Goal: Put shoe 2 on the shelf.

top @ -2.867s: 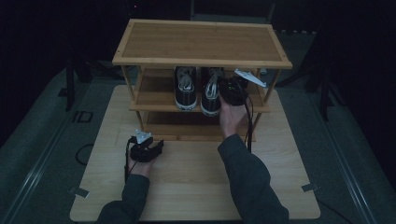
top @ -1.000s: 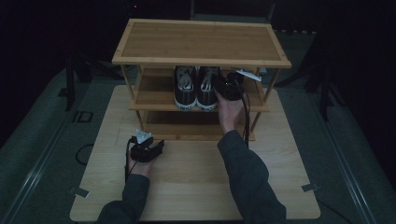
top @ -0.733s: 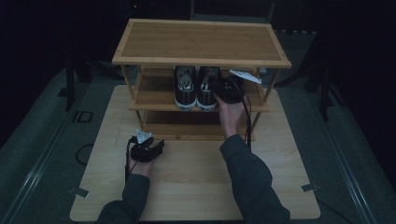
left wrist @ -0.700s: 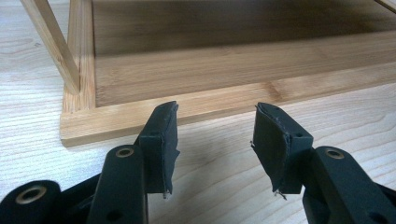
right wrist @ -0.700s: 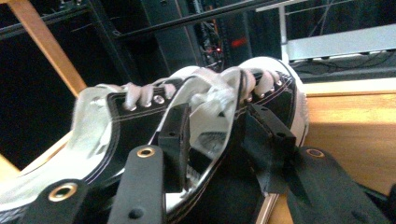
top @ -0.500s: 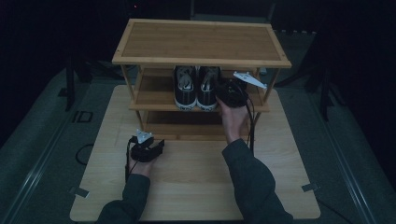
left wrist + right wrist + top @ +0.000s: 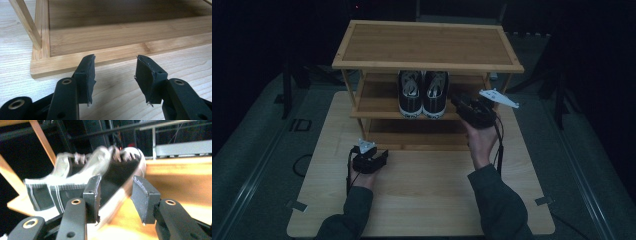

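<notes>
Shoes (image 7: 423,95) sit paired on shelf; right claw (image 7: 460,103) beside them, half-open, empty.

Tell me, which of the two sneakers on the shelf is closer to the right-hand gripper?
The right sneaker of the pair: it sits beside the right gripper on the middle shelf, while the left sneaker stands on its far side.

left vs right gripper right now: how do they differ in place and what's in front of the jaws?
The left gripper lies low on the table before the rack's bottom shelf; the right gripper is raised at the middle shelf beside the shoes. The left gripper's jaws face bare wood; the right gripper's jaws have just been opening, off the right shoe. Both stand open, holding nothing.
</notes>
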